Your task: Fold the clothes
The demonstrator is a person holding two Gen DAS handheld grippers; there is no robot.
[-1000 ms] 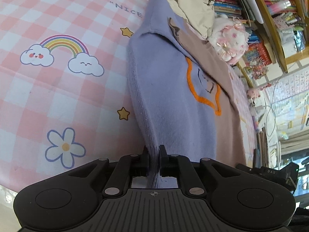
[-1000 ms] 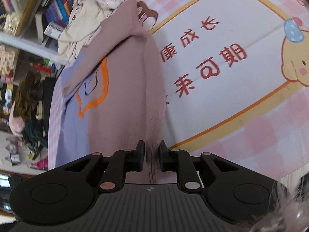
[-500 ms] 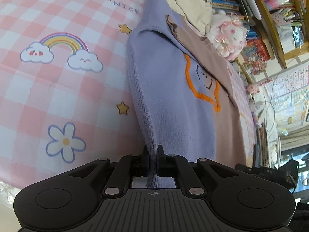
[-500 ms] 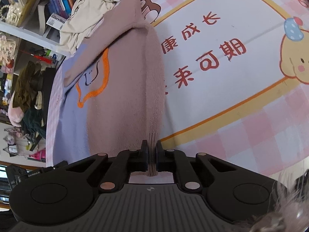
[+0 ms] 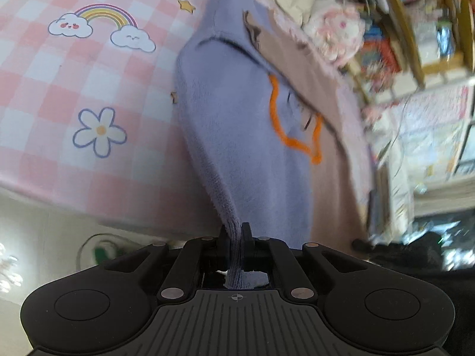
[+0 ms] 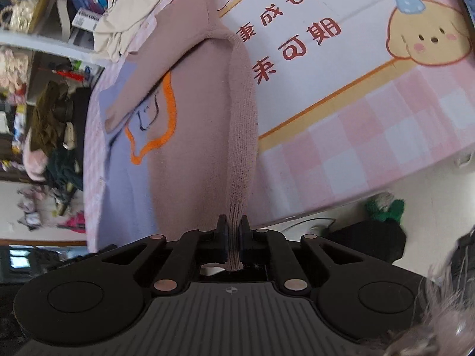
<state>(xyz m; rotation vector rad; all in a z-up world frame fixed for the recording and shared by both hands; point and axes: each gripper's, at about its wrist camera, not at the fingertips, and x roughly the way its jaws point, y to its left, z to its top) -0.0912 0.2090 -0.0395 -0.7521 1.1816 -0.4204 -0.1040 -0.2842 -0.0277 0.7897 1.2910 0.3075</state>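
Pink checked sheet (image 5: 44,95) under a sweater (image 5: 237,136) — both grippers' jaws pinch its hem corners; next, carry hem toward collar.

Bookshelf (image 5: 415,29) motion-blurred, sweater (image 5: 252,148) hem hidden behind hand-held gripper (image 5: 236,233)

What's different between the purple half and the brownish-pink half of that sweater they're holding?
The purple half is pinched at its ribbed hem by the left gripper; the brownish-pink half is pinched by the right gripper. The purple half lies beside the rainbow print, the brownish-pink half beside the red lettering. Both belong to one knit sweater and share the orange outline.
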